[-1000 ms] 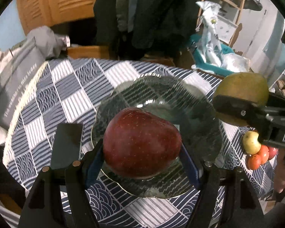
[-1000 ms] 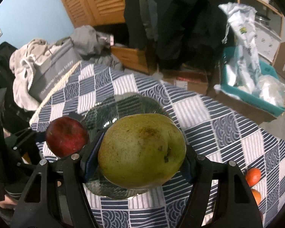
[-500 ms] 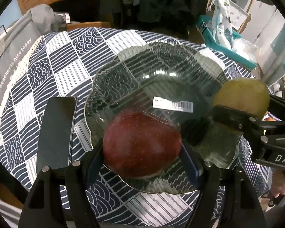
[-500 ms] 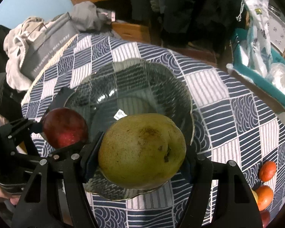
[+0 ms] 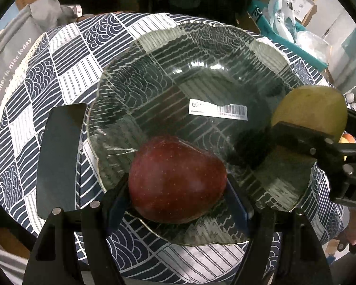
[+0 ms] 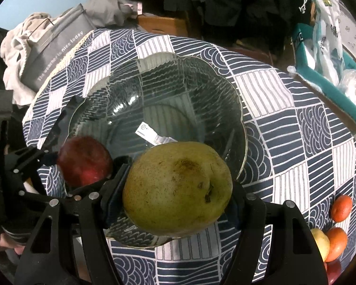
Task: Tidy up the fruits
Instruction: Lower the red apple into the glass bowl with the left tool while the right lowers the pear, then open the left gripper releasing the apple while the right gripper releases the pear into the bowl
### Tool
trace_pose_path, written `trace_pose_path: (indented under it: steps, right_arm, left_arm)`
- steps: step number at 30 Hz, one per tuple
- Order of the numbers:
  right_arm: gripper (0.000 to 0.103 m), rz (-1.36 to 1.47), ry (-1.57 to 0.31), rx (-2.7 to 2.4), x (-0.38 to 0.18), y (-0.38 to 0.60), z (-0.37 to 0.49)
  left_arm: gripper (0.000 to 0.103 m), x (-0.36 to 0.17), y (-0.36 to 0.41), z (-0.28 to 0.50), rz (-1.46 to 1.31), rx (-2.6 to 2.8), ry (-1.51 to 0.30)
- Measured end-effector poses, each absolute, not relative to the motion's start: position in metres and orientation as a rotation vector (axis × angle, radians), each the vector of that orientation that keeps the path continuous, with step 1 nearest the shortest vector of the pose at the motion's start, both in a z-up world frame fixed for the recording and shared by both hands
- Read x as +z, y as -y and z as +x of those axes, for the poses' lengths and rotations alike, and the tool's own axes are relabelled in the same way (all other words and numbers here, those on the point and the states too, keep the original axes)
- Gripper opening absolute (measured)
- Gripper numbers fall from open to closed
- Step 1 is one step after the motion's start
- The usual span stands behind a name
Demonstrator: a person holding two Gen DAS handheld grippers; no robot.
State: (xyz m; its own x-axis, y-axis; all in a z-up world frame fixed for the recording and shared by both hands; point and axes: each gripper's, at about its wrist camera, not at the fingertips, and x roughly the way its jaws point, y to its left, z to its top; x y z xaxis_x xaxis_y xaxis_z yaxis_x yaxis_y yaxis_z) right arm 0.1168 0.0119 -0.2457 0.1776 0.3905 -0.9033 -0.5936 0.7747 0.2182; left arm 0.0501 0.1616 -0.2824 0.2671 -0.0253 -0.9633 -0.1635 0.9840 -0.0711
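Left gripper [image 5: 178, 190] clamped on red apple [image 5: 176, 180], over near rim of glass bowl [image 5: 154, 54]. Right gripper [image 6: 175, 194] clamped on green pear [image 6: 178, 190], over bowl's near-right rim. Small fruits [image 6: 337, 232] sit at tablecloth's [image 6: 284, 123] right edge.

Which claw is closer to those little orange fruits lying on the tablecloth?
Right. The right claw, gripping the green pear, is beside the small orange fruits. The left claw, holding the red apple, is across the glass bowl, farther away.
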Motion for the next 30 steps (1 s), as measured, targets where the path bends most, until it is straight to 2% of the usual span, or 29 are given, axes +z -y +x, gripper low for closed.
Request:
trace_pose_path:
  steps: [6, 11, 17, 30]
  right_arm:
    - [0.071, -0.201, -1.225, 0.711, -0.248, -0.014, 0.118]
    - [0.072, -0.233, -1.229, 0.713, -0.249, -0.019, 0.116]
    - [0.074, -0.102, -1.265, 0.752, -0.246, -0.010, 0.124]
    - [0.073, -0.115, -1.220, 0.738, -0.229, -0.004, 0.118]
  left_arm:
    - [0.076, -0.283, -0.160, 0.051, -0.162, 0.095, -1.301]
    - [0.085, -0.279, -0.162, 0.051, -0.147, 0.118, -1.287]
    - [0.086, -0.275, -0.167, 0.048, -0.145, 0.144, -1.286]
    - [0.086, -0.247, -0.160, 0.043, -0.105, 0.159, -1.216]
